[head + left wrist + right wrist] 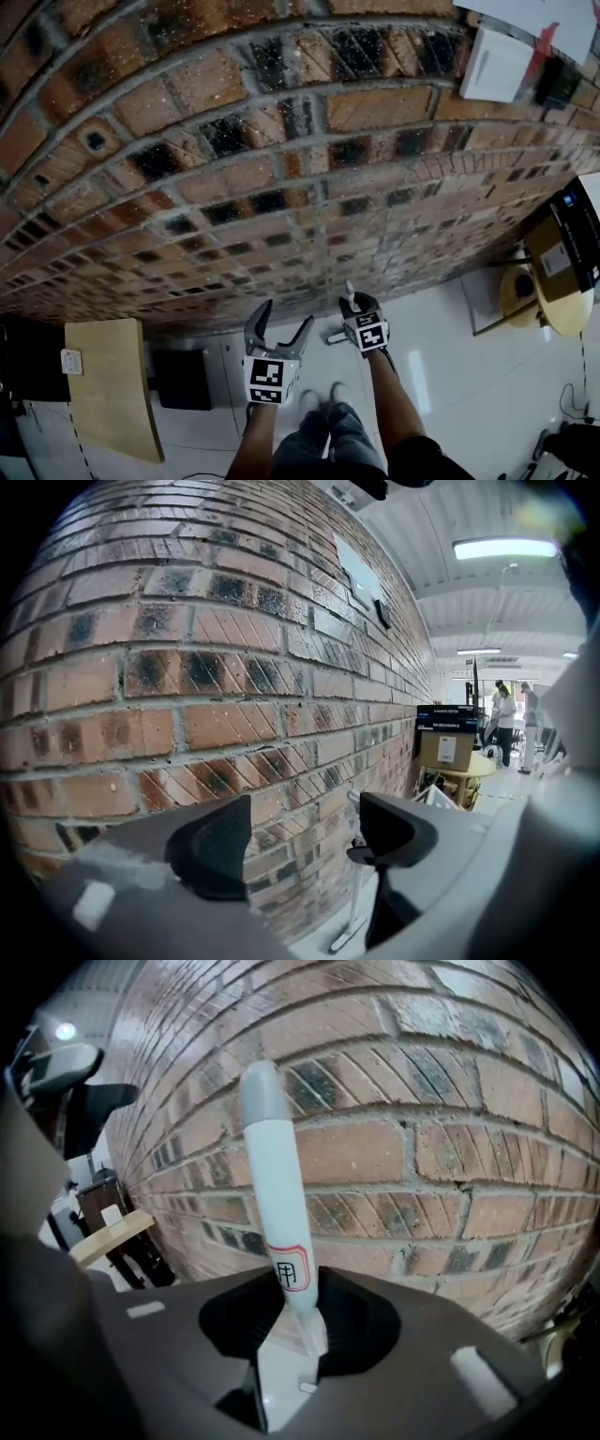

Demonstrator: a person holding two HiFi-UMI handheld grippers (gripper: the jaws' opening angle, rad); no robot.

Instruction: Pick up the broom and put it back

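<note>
The broom has a white handle (272,1176) with a grey cap. It stands upright close to the brick wall (422,1147). My right gripper (295,1321) is shut on the handle just below its red-framed label. In the head view the right gripper (361,314) holds the handle's top (350,298) near the wall's foot. The left gripper view shows the white pole (359,897) running down to the pale floor. My left gripper (284,323) hangs to the left of the broom. Its jaws stand wide apart with nothing between them, and its fingertips (220,841) face the bricks.
A pale wooden tabletop (108,384) and a black box (183,380) stand at the left by the wall. A round yellow table (553,314) with a cardboard box (445,747) stands at the right. Two people (506,719) stand far off. My legs (323,427) are below.
</note>
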